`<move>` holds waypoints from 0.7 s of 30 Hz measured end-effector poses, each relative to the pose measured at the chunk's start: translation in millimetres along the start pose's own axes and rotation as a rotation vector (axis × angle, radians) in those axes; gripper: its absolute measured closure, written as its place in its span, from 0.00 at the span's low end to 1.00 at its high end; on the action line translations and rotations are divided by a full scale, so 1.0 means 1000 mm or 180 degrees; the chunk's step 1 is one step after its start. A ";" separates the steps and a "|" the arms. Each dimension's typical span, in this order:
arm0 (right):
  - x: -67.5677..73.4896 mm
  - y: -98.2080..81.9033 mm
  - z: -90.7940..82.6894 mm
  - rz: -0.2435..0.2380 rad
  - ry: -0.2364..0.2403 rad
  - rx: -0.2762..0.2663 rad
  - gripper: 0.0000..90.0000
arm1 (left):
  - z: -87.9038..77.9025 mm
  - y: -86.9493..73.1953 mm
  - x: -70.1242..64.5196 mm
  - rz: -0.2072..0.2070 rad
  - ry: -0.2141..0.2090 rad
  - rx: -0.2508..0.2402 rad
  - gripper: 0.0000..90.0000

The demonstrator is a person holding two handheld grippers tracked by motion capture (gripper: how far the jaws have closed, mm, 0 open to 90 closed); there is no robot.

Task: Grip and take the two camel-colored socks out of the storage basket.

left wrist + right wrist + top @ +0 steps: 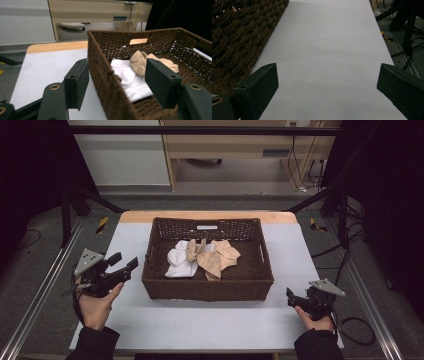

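Two grippers are held at the table edges, both with jaws spread wide and nothing grasped: the left gripper [125,264] beside the wicker basket [207,289], the right gripper [291,296] off its right corner. White cloth [179,262] and beige cloth [216,256] lie touching inside the basket on the table [215,320].

Dim room w/ grey floor [45,235], light wooden desk [225,142] at far wall, black frame legs [67,207] left & right, cables [300,165] far right.
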State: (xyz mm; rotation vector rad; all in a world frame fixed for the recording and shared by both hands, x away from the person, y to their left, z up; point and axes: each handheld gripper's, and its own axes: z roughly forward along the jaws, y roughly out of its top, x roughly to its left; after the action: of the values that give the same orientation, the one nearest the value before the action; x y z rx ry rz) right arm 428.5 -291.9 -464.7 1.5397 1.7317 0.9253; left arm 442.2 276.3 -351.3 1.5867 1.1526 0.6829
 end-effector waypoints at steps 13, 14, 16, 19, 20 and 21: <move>0.002 0.001 0.000 -0.0032 0.0013 -0.0022 0.05 | 0.028 0.025 -0.026 0.0084 -0.0092 0.0012 0.37; 0.002 0.001 0.000 -0.0036 0.0012 -0.0024 0.05 | 0.031 0.028 -0.031 0.0114 -0.0108 0.0026 0.37; 0.003 0.001 0.000 -0.0053 0.0022 -0.0045 0.05 | 0.037 0.032 -0.041 0.0153 -0.0151 0.0027 0.37; 0.004 0.002 0.000 -0.0086 0.0022 -0.0040 0.05 | 0.045 0.037 -0.051 0.0175 -0.0190 0.0037 0.37; 0.004 0.002 0.000 -0.0086 0.0022 -0.0040 0.05 | 0.045 0.037 -0.051 0.0175 -0.0190 0.0037 0.37; 0.004 0.002 0.000 -0.0074 0.0027 -0.0042 0.05 | 0.049 0.040 -0.055 0.0192 -0.0217 0.0032 0.37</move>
State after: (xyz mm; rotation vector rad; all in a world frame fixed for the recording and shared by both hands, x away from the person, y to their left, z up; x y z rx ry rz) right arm 429.1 -287.5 -463.1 1.5064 1.7425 0.9312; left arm 477.1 204.9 -323.4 1.6465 1.0634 0.6579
